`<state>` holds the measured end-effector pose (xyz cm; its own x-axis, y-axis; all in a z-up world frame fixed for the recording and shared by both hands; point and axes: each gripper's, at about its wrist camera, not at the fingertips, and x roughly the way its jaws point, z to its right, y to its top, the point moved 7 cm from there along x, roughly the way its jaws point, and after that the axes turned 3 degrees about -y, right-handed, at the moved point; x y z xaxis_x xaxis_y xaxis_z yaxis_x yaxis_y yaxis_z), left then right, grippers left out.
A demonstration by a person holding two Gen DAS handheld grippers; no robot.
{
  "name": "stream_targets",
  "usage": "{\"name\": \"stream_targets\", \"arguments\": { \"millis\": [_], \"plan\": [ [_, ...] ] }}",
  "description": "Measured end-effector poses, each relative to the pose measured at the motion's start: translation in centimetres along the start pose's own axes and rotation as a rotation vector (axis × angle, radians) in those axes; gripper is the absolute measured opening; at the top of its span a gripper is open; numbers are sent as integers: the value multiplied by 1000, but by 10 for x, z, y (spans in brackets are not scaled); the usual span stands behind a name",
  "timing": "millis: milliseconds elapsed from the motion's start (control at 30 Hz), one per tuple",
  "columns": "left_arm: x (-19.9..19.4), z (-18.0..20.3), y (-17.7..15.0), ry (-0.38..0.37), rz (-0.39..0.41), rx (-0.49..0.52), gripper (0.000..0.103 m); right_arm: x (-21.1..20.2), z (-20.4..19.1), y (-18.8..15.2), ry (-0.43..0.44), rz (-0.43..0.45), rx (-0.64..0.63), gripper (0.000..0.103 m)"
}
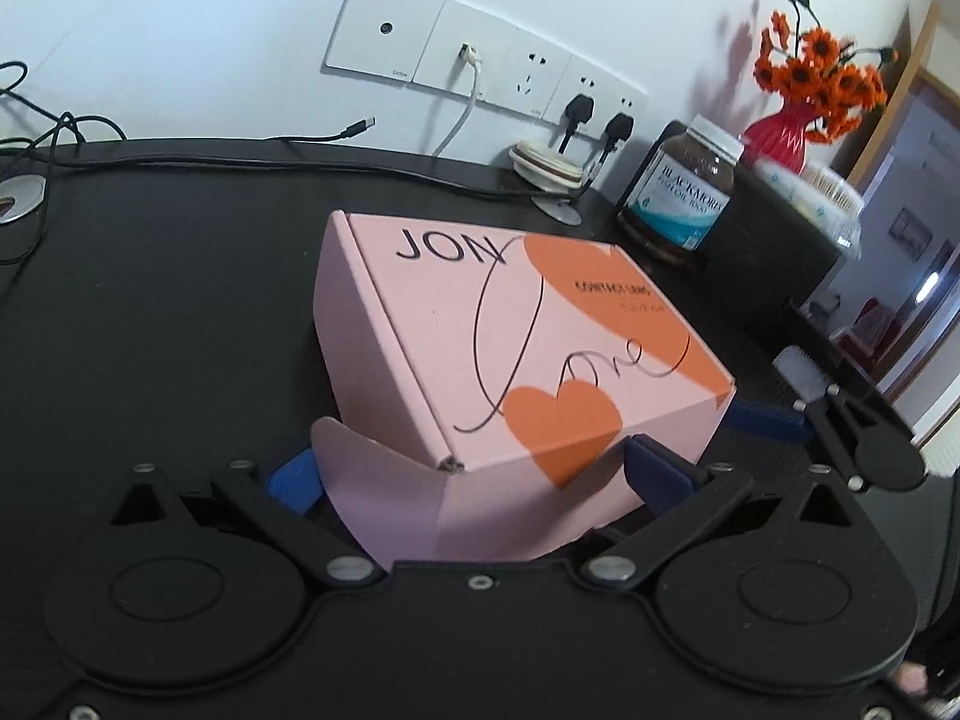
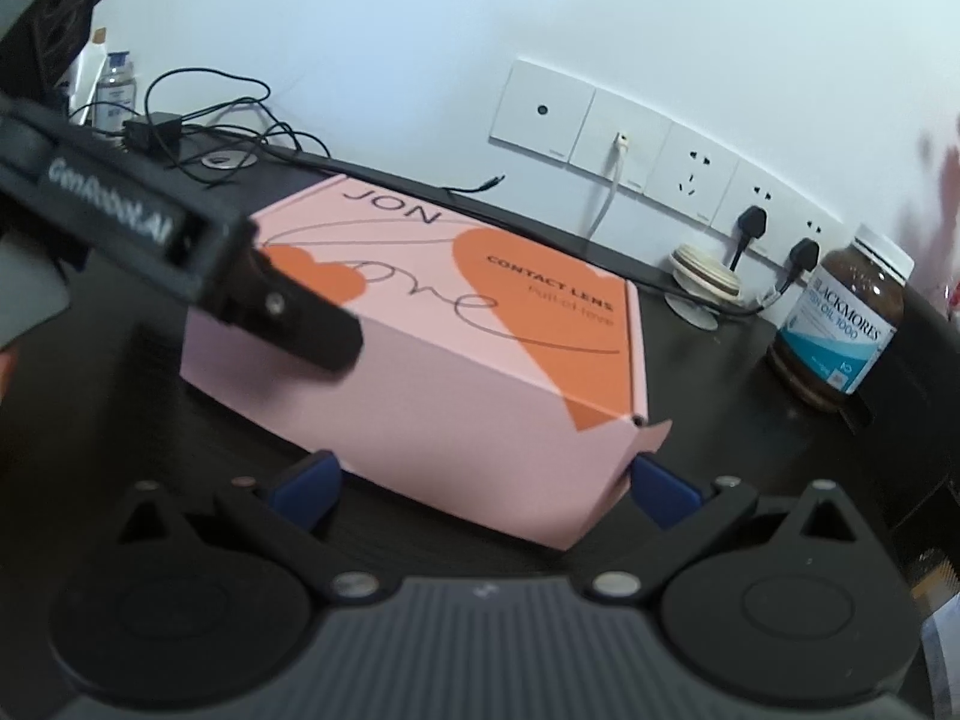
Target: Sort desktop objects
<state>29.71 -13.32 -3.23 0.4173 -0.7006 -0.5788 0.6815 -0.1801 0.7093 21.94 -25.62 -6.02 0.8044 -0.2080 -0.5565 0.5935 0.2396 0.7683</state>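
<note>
While the pink box (image 1: pixel 528 348) sits on the dark counter (image 1: pixel 150 312), both tongs — left tongs (image 1: pixel 474 474), right tongs (image 2: pixel 483 483) — stand spread around its near corners; left looks closer.

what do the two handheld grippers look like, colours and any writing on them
Both grippers are black, with round disc-shaped pivots, angled linkage arms with silver screws, and blue finger pads. The right gripper has a grey ribbed body. The left gripper, seen from the right wrist view, carries white "GenRobot.AI" lettering on its side.
</note>
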Motion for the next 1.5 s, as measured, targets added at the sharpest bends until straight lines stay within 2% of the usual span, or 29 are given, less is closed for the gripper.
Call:
{"name": "stream_targets", "arguments": {
  "millis": [200, 400, 433, 533, 700, 967, 1033, 1133, 1433, 1500],
  "plan": [
    [1, 1, -2, 7, -1, 23, 103, -2, 20, -5, 5, 2, 55, 102],
    [2, 4, -3, 19, -1, 42, 103, -13, 52, -19, 17, 59, 138, 101],
    [2, 4, -3, 22, -1, 47, 103, -15, 57, -21, 20, 73, 152, 100],
    [3, 5, -4, 28, -1, 59, 103, -19, 66, -23, 54, 98, 195, 86],
    [3, 6, -4, 32, 1, 69, 103, -13, 61, -14, 107, 113, 140, 73],
    [3, 5, -4, 45, 3, 74, 103, -3, 52, -1, 190, 136, 52, 73],
    [4, 4, -4, 58, 11, 82, 103, -1, 50, 2, 211, 142, 30, 76],
    [7, 6, -5, 85, 24, 113, 103, 1, 48, 7, 239, 170, 0, 73],
    [9, 2, -3, 104, 43, 104, 103, 4, 40, 13, 217, 216, -32, 72],
    [8, 2, -2, 106, 42, 101, 103, 2, 45, 18, 223, 215, -2, 72]
  ]
}}
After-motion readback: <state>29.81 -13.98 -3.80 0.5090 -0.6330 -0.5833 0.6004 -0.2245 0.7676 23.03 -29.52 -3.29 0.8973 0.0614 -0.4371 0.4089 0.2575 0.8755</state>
